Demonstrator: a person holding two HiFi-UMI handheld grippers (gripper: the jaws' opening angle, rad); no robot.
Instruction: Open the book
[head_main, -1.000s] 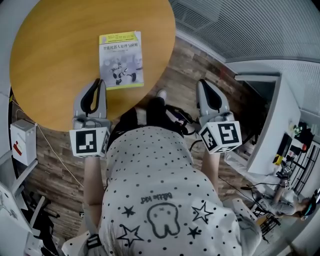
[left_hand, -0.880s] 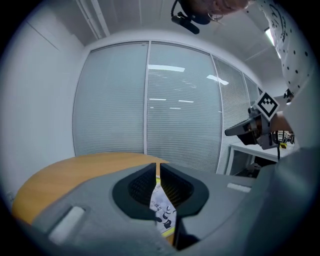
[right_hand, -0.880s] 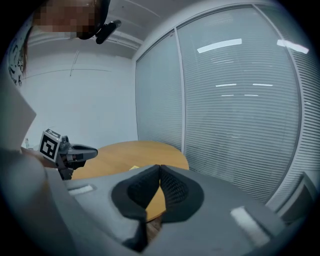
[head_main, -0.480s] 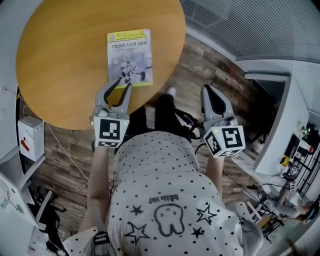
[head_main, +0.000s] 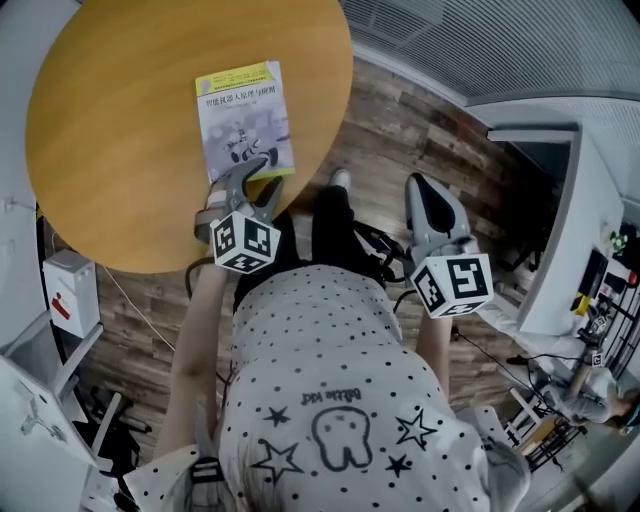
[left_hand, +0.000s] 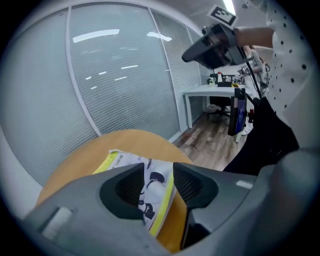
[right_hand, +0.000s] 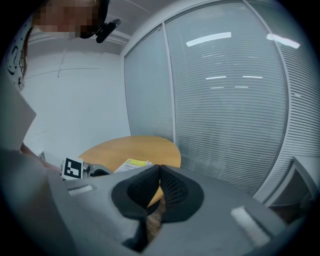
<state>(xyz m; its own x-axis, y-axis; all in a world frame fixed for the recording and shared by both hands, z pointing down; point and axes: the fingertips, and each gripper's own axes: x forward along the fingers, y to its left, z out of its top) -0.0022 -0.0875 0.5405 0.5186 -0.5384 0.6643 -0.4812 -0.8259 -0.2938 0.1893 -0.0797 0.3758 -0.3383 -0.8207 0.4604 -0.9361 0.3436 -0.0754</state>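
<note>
Glossy paper book (head_main: 243, 120); smooth wooden table (head_main: 120, 140)

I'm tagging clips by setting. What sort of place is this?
Probably an office meeting room: a round wooden table, glass walls with blinds, and a white desk with equipment nearby.

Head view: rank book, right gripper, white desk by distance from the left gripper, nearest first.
1. book: on the round table, its near edge showing between the jaws of the left gripper, which have just been opening.
2. right gripper: to the right, off the table, over the floor.
3. white desk: far right.
</note>
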